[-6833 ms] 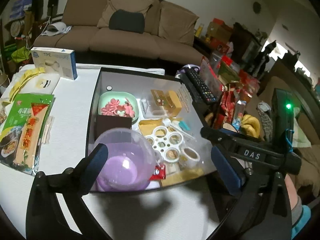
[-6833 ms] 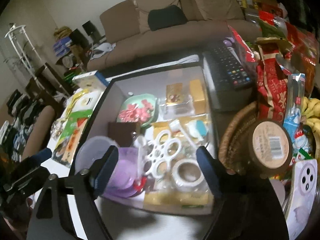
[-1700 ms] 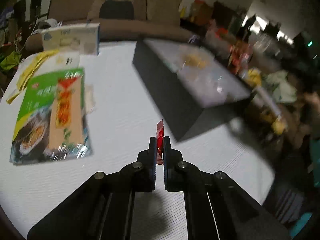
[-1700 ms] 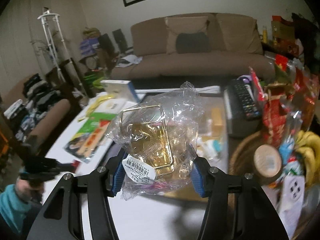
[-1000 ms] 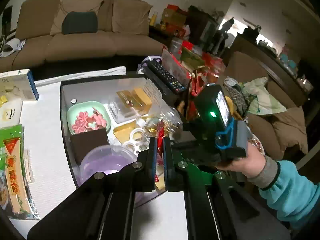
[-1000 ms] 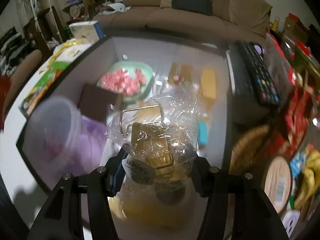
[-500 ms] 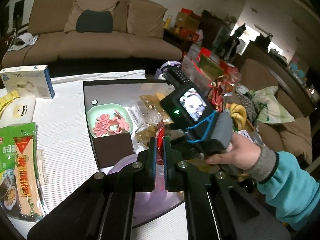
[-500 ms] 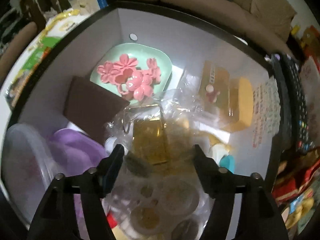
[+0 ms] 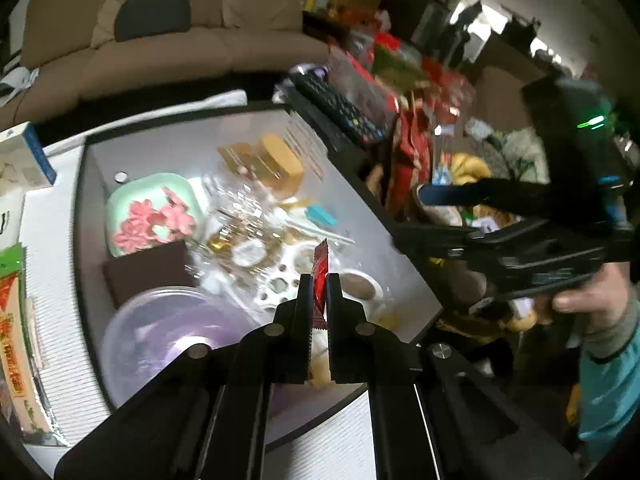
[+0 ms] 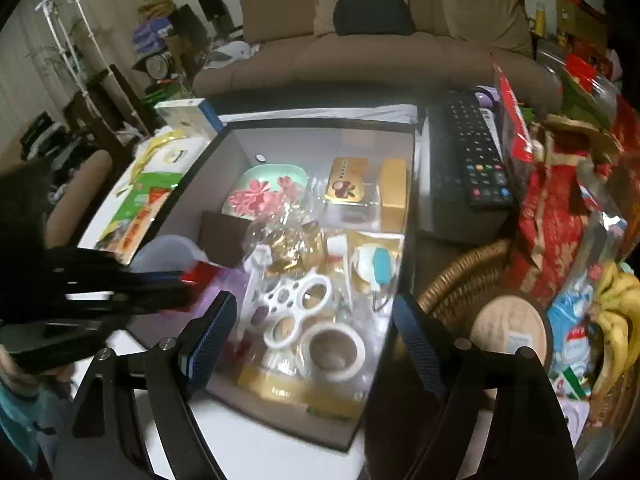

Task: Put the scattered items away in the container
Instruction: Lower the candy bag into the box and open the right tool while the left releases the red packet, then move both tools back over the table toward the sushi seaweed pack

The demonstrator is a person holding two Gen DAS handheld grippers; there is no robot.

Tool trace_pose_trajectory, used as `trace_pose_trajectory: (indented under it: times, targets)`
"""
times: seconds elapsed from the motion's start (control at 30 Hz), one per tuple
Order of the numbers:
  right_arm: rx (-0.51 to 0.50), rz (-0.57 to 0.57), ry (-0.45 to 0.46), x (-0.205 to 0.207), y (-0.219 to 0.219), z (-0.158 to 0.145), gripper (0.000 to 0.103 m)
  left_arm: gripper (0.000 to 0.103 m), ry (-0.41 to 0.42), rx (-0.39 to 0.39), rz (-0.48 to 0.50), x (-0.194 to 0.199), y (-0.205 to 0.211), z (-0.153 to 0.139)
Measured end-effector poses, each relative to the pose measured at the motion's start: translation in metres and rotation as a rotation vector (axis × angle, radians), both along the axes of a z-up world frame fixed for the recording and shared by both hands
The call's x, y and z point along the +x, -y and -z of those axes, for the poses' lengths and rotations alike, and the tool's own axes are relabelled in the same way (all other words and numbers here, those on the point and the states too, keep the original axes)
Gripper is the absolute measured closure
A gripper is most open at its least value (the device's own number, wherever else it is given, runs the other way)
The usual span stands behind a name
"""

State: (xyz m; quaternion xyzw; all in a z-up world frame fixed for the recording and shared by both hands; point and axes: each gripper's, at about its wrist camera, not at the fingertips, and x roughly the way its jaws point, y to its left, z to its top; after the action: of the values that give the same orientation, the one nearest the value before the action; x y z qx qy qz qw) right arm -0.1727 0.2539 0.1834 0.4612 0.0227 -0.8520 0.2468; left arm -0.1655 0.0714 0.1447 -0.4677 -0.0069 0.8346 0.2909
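Note:
A black open box (image 9: pixel 86 184) (image 10: pixel 320 125) on the white table holds several items. My left gripper (image 9: pixel 319 280) is shut on a small red sachet (image 9: pixel 320 268) and holds it above the box; the sachet also shows in the right wrist view (image 10: pixel 196 274). My right gripper (image 10: pixel 312 320) is open and empty above the box's near end; it also shows in the left wrist view (image 9: pixel 440 216). A clear bag with gold contents (image 10: pixel 292 240) (image 9: pixel 240 236) lies in the middle of the box, among a purple tub (image 9: pixel 172 328), a green dish (image 10: pixel 268 188) and a tape roll (image 10: pixel 332 346).
A green food packet (image 10: pixel 136 204) and a white-blue carton (image 10: pixel 188 118) lie on the table left of the box. A remote (image 10: pixel 476 160), a wicker basket (image 10: pixel 460 280), red snack bags (image 10: pixel 552 216) and bananas (image 10: pixel 616 304) crowd the right side. A brown sofa (image 10: pixel 380 40) stands behind.
My right gripper opened, let the clear bag drop into the box and drew back up. My left gripper, still holding the red sachet, moved over the box.

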Motion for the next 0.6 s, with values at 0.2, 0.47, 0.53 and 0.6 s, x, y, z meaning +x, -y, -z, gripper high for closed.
trace_pose_trajectory:
  times: [0.2,0.47,0.53,0.6]
  targets:
    - [-0.042,-0.033,0.007,0.015,0.001,0.002,0.020,0.048,-0.007,0.027,-0.090,0.007,0.012,-0.008]
    - [-0.071,-0.074,0.023,0.032,0.035,0.014,0.017,0.018,-0.065,0.100,-0.158,0.032,0.065,-0.045]
    - [-0.051,-0.083,0.013,0.037,0.046,0.014,0.006,0.003,-0.084,0.117,-0.176,0.045,0.084,-0.050]
    - [-0.041,-0.086,0.005,0.041,0.057,0.013,0.006,0.000,-0.103,0.106,-0.191,0.055,0.098,-0.051]
